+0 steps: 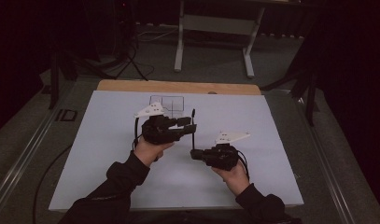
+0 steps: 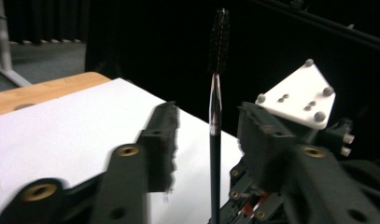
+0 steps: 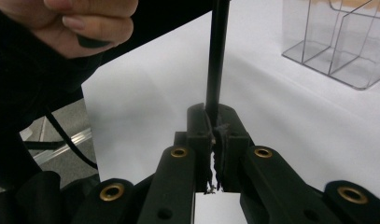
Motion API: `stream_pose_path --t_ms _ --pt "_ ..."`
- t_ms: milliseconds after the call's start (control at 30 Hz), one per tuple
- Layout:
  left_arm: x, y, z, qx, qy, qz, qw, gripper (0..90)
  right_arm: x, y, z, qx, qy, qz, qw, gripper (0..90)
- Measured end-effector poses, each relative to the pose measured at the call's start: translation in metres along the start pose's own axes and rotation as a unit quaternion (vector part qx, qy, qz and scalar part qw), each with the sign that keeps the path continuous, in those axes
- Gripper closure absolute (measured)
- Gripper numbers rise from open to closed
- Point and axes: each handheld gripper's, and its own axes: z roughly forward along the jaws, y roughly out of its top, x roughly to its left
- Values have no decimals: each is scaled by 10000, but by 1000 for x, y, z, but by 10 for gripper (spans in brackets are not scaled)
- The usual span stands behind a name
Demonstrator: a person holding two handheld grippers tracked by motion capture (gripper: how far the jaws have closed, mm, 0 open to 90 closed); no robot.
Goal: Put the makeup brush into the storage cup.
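— Two hand-held grippers are over the white surface, and we have one thin black wand between them. The right hand-held gripper is clenched on the wand's lower shaft; the left hand-held gripper stands released, a jaw on either side of the shaft, touching nothing.

— Which way does the wand point?

— Upright. Its long axis runs nearly vertical, bristled brush tip at the top, the gripped end down, held clear above the surface.

— And the step in hand, as we judge it?

— Likely a handover, or a pull apart. We should keep the right grip steady, centre the left jaws on the bare shaft below the bristles, and close squarely so the wand does not tilt or twist. The clear divided box sits farther back on the surface, perhaps its destination.
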Motion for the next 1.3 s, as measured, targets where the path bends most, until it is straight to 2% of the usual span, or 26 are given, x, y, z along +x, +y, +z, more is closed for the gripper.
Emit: stream_pose_path --t_ms 167,367,500,600,700,800,1033,1167,1300 --pt "0 3 3 191 42 43 9998 690 0 0 1 82 6 -19 10000 856" --pt "-1 5 6 249 28 -31 9997 841 0 -2 5 204 -22 -41 9998 856" --pt "-1 3 8 214 40 21 9998 854 0 -2 6 230 -93 -43 9997 856" --pt "-1 3 8 235 -8 64 9997 858 -2 -3 6 234 -59 -16 9997 853" --pt "-2 4 7 225 31 61 9997 859 -1 -3 5 185 -49 -11 9998 832" --pt "-3 5 4 187 158 195 9995 860 -1 -2 5 119 -18 -20 9999 689" --pt "0 8 -6 82 213 144 9996 861 4 3 0 -29 -98 -228 9997 356" --pt "1 13 -11 48 286 169 9994 861 4 3 -2 -95 -1 -277 9996 195" --pt "0 18 -17 40 355 227 9991 861 6 3 -7 -205 -37 -392 9990 175"
